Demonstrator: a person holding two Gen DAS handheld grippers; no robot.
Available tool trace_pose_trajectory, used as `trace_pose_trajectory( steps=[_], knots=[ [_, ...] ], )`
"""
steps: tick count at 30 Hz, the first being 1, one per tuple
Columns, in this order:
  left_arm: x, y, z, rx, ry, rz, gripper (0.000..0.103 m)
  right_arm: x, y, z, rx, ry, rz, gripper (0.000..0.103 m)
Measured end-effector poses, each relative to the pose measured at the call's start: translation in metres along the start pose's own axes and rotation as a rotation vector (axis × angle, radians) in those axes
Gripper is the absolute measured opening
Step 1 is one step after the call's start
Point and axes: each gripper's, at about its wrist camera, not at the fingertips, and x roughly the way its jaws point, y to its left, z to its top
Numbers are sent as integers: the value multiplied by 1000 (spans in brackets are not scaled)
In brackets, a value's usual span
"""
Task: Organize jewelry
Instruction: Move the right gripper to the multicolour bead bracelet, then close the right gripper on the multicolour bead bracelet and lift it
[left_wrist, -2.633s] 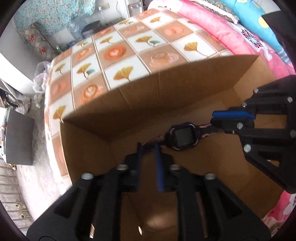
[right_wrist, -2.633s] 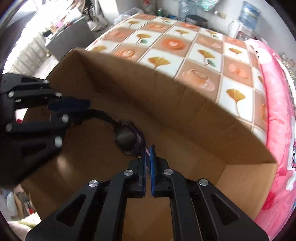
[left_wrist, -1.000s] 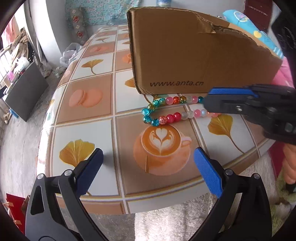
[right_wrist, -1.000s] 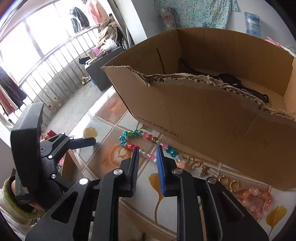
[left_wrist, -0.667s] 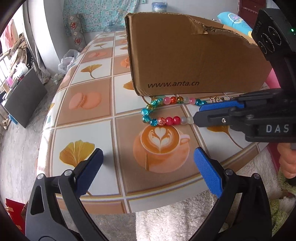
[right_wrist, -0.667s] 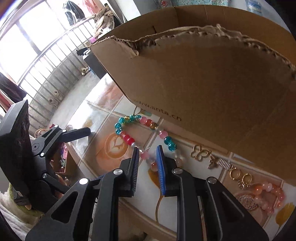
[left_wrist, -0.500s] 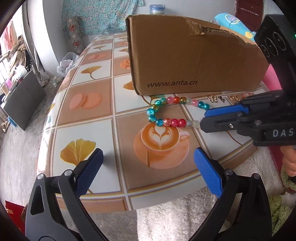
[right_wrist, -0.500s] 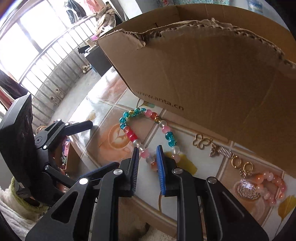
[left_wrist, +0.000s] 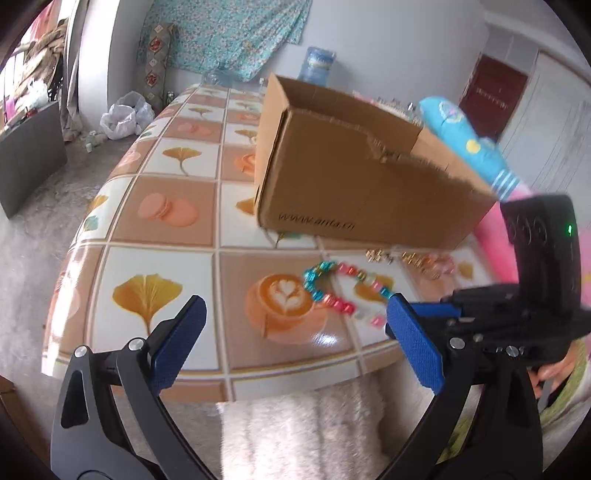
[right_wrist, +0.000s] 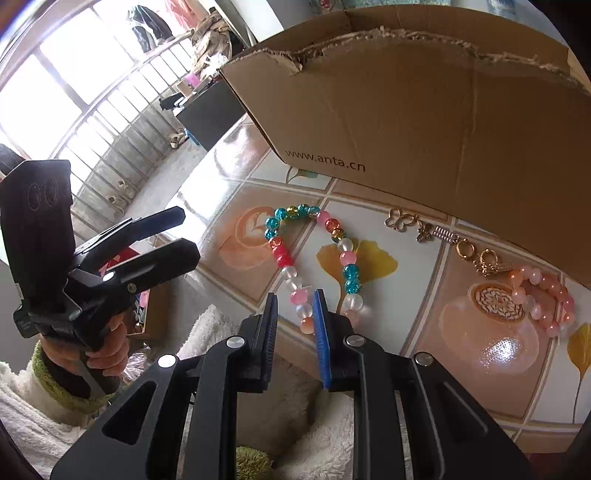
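Just ahead of the right gripper (right_wrist: 294, 306) lies the bead necklace (right_wrist: 314, 258), a loop of teal, red, pink and frosted beads flat on the tiled tabletop (right_wrist: 491, 369). The near end of that loop sits right between the two blue pads, a pink bead and a frosted one showing in the gap. The pads stand narrowly apart, and whether they actually press on the beads cannot be told from here.

Beyond the necklace, past the fingertips, the cardboard box (right_wrist: 424, 110) stands on the table, its torn top edge ragged. To the right of the gripper, along the foot of the box, runs a gold chain with butterfly charms (right_wrist: 436, 236), and further right a pink bead bracelet (right_wrist: 543, 299).

Off to the left, clear of the table edge, the left gripper (right_wrist: 184, 236) is held in a hand (right_wrist: 107, 350). In its own view its jaws are spread wide with nothing between them, the necklace (left_wrist: 343, 291) lying ahead and slightly right of its fingertips.
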Motion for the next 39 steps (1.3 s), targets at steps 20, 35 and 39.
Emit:
trace_pose_trajectory(
  steps=[20,35,39],
  knots=[
    [69,-35,13,186,140,112,33,5,0,-4,26,-31,-178,20],
    [67,-43,8,228,165,115,26,17,18,9,-95,-55,-280,13],
    [70,-47,8,255,161,139,26,22,23,12,-118,-75,-301,10]
  ],
)
